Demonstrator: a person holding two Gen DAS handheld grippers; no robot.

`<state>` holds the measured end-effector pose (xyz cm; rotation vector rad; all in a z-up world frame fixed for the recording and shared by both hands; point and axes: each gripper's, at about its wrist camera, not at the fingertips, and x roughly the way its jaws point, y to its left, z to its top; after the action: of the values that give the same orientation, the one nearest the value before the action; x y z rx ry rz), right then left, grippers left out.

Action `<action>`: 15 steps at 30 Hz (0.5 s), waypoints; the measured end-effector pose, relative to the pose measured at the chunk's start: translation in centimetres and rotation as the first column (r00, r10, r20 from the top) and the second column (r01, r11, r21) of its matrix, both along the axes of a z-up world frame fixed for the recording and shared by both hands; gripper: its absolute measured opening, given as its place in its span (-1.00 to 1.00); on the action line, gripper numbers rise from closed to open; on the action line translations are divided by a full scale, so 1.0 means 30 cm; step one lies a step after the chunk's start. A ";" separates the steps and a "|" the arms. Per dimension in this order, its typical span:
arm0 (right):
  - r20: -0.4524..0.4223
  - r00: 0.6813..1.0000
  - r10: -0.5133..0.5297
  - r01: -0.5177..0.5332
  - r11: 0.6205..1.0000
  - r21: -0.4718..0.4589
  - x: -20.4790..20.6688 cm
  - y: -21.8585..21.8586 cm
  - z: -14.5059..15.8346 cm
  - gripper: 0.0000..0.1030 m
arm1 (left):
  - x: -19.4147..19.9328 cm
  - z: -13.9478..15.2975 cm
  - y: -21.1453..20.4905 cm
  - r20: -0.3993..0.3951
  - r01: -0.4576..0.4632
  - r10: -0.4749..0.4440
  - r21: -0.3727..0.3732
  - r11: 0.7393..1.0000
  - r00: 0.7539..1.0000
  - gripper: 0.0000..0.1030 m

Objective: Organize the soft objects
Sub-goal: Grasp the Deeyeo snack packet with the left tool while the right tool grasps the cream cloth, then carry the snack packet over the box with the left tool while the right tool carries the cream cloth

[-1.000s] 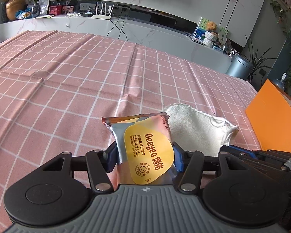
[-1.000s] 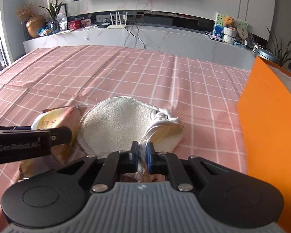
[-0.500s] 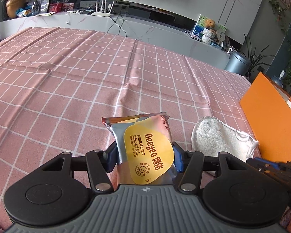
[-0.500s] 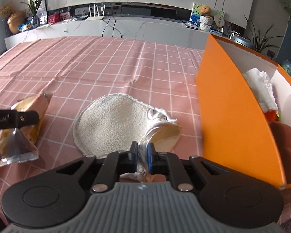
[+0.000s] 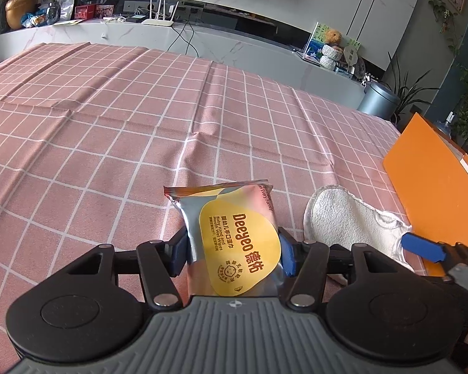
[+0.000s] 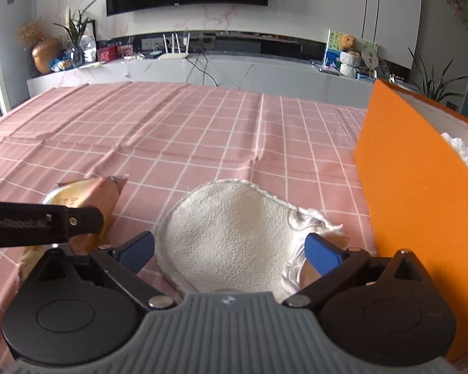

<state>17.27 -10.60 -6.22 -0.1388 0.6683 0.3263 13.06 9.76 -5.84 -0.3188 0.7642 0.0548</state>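
While pinching wipes pack (image 5: 234, 243) between left gripper (image 5: 232, 257) pads, noted: right gripper (image 6: 229, 249) jaws just sprung wide, white mitt (image 6: 234, 237) lying loose between them on checked cloth (image 6: 202, 137), beside orange box (image 6: 415, 205).

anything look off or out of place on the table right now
The white cloth mitt lies crumpled on the tablecloth beside the orange box, not in it. The right gripper has just opened, jaws apart around it.
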 end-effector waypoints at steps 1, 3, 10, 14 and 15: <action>-0.007 1.000 -0.012 0.012 1.000 -0.011 0.012 0.008 -0.013 0.96 | 0.002 -0.001 -0.003 0.002 0.002 -0.002 0.002 1.000 1.000 0.27; -0.017 1.000 -0.022 0.022 0.999 -0.024 0.029 0.018 -0.034 0.96 | 0.008 -0.003 -0.009 0.005 0.007 -0.007 0.008 1.000 1.000 0.27; -0.059 0.998 -0.024 0.026 0.999 0.028 0.053 -0.001 -0.045 0.33 | 0.026 -0.008 -0.026 0.014 0.024 -0.024 0.015 1.000 1.000 0.27; -0.041 0.999 -0.023 0.023 1.000 0.017 0.050 -0.009 -0.039 -0.06 | 0.031 -0.011 -0.036 0.016 0.036 -0.037 0.032 0.999 0.999 0.27; -0.039 0.999 -0.015 0.015 1.000 0.016 0.049 -0.009 -0.039 -0.12 | 0.032 -0.012 -0.040 0.018 0.039 -0.040 0.038 0.999 0.999 0.27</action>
<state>18.75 -10.87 -7.39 -0.1123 0.7048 0.3205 14.01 8.56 -6.21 -0.2681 0.7502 0.0290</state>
